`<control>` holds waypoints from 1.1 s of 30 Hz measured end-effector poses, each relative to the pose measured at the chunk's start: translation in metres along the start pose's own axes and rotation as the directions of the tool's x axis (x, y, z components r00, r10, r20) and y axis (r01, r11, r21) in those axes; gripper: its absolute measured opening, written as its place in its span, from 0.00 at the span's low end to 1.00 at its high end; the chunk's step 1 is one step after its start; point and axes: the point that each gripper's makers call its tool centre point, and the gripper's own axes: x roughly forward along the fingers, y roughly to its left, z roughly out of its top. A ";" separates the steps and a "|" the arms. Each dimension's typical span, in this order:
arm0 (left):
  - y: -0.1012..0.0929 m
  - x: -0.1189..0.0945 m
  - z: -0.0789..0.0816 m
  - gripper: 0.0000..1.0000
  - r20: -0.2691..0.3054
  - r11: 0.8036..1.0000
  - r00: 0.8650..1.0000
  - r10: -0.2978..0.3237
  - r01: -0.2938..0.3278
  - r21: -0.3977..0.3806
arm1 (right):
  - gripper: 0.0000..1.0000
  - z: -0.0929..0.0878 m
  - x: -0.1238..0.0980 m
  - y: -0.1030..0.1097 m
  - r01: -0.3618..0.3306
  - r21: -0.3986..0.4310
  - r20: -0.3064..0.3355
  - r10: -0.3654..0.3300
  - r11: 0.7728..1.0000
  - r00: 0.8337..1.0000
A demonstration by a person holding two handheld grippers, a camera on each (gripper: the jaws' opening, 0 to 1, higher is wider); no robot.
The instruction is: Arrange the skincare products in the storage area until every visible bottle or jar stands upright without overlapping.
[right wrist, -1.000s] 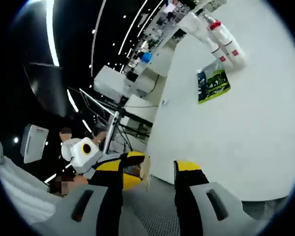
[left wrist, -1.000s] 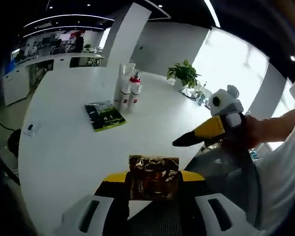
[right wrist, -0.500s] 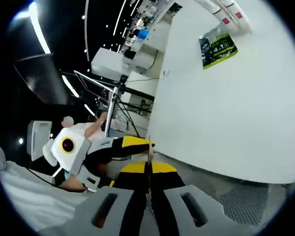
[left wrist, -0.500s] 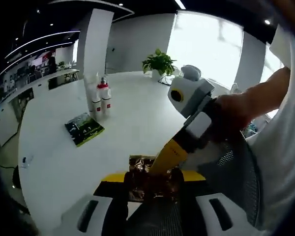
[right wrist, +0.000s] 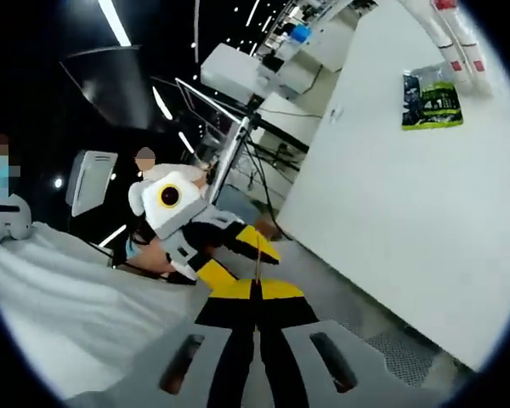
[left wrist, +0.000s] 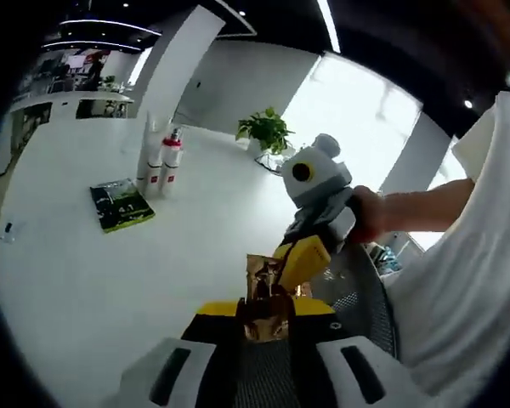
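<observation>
Right tool (right wrist: pixel 257 289) clamped edge-on on gold sachet (right wrist: pixel 257 270), left tool (right wrist: pixel 238 252) alongside.

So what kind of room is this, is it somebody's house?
Probably not a house. It looks like an office or meeting space: a big white table, a mesh office chair, a potted plant by a large window, and desks with equipment in the background.

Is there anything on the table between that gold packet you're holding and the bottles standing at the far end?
Nothing visible stands directly in the way. The gold packet is pinched by both tools over the table's near edge; a green booklet lies just beside the bottles, on otherwise bare white tabletop.
</observation>
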 end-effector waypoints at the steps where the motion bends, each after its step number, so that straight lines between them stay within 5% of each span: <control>1: -0.004 0.000 0.000 0.20 -0.002 0.999 1.000 -0.024 0.024 -0.022 | 0.00 -0.002 -0.001 0.004 -0.020 -0.011 -0.018 0.019 1.000 1.000; 7: -0.024 -0.008 0.006 0.03 0.035 0.985 0.988 -0.152 0.154 -0.080 | 0.00 -0.003 -0.003 0.016 -0.077 -0.036 -0.052 0.075 0.996 0.996; 13: -0.014 -0.021 0.035 0.00 0.198 0.953 0.970 -0.140 0.186 -0.240 | 0.04 0.036 -0.008 0.021 -0.103 -0.009 0.168 0.103 0.995 0.980; 17: -0.003 -0.033 0.053 0.00 0.321 0.928 0.941 -0.109 0.212 -0.305 | 0.11 0.040 -0.005 0.012 -0.076 0.021 0.215 0.069 0.997 0.974; 20: 0.007 -0.046 0.066 0.00 0.415 0.912 0.907 -0.074 0.230 -0.340 | 0.05 0.041 0.002 0.021 -0.131 0.036 0.233 0.119 0.991 0.965; 26: 0.017 -0.053 0.068 0.00 0.450 0.902 0.892 -0.047 0.231 -0.365 | 0.00 0.061 0.006 0.026 -0.166 0.084 0.338 0.128 0.983 0.932; 33: 0.023 -0.057 0.073 0.00 0.460 0.937 0.887 0.043 0.124 -0.327 | 0.00 0.083 0.002 0.021 -0.180 0.161 0.388 0.106 0.970 0.915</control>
